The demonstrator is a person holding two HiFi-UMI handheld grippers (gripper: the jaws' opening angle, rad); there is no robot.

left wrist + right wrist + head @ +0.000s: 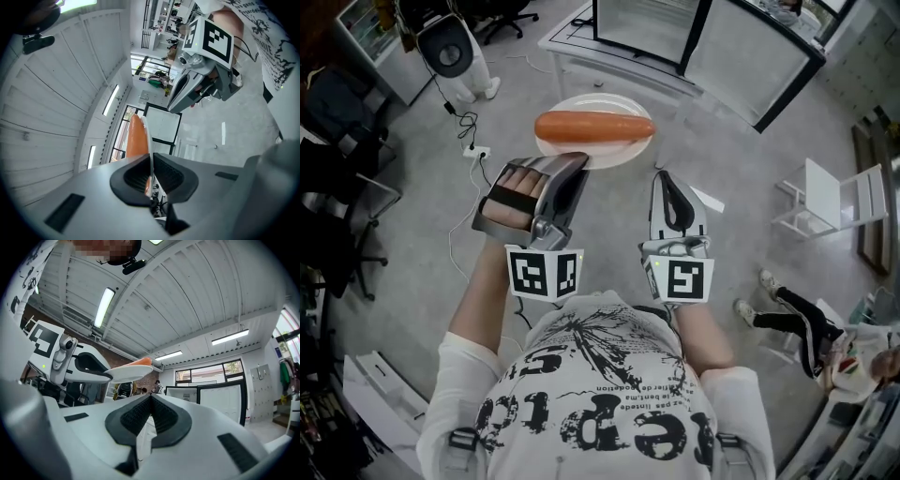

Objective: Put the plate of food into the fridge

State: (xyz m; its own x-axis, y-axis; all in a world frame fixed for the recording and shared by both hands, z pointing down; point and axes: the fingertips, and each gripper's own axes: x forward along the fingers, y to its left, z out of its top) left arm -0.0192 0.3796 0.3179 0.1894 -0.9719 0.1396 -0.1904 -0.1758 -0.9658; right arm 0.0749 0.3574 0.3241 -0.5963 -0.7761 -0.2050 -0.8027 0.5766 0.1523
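Head view: the plate [614, 156] is pinched at its near rim by the left gripper [572, 165] and held level in mid-air, so that the sausage [593, 126] is not tipped off; the right gripper [671, 184] is closed, empty.

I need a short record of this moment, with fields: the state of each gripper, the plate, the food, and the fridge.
left gripper: shut on the plate rim
right gripper: shut, empty, apart from the plate
plate: white, held in the air
sausage: one, long, orange, lying across the plate
fridge: likely the black-framed white unit ahead; plate not yet inside
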